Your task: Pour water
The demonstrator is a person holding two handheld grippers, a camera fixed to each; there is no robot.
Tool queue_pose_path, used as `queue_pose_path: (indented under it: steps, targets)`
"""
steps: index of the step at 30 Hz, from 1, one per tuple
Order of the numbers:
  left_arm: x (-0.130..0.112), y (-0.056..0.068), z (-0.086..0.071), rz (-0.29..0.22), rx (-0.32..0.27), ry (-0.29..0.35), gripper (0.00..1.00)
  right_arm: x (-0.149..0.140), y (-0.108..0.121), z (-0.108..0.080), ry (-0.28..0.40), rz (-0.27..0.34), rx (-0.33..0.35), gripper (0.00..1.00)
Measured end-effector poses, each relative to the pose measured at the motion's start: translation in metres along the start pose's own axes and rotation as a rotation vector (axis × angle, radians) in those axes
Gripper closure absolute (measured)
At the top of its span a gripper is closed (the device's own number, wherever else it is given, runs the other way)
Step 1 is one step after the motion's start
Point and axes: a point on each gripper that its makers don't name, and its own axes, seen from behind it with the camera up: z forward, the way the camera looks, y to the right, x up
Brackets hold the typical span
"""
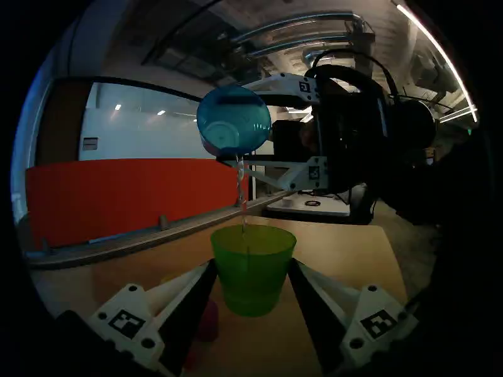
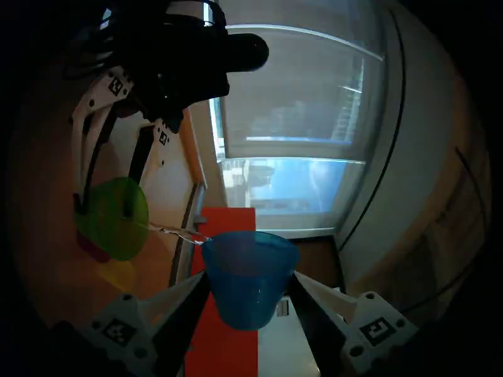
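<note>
Tilted blue cup point(image 1: 234, 120) above green cup point(image 1: 253, 270)

Left gripper point(image 1: 251, 271) held low and level, its two white fingers point(image 1: 188, 301) with black pads closed against opposite sides of an upright green cup point(image 1: 253, 248). Above and beyond it in the left gripper view, the right gripper point(image 1: 234, 124) reaches in from the right of the picture, rolled onto its side with one finger over the other, both clamped on a tipped blue cup point(image 1: 234, 119). The hand behind it is too dark to make out. In the right gripper view, both of the right gripper's pads press the blue cup's walls, and the left gripper hangs at upper left, fingers pointing down the picture
</note>
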Motion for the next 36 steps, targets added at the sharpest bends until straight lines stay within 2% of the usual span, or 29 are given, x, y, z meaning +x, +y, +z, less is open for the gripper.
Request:
queue_pose_path:
  steps: [11, 23, 32, 36]
  targets:
    - [0.002, 0.001, -0.001, -0.008, -0.001, 0.007, 0.18, 0.000, 0.004, -0.001, -0.003, -0.053, 0.000, 0.14]
    - [0.005, 0.002, -0.001, -0.008, -0.005, 0.013, 0.18, 0.002, 0.013, -0.005, -0.012, -0.152, -0.012, 0.14]
    - [0.006, 0.002, 0.000, -0.011, -0.005, 0.015, 0.18, 0.001, 0.007, -0.005, -0.013, -0.189, 0.001, 0.14]
    - [0.006, 0.001, 0.000, -0.012, -0.004, 0.015, 0.19, 0.002, 0.006, -0.005, -0.010, -0.176, 0.001, 0.14]
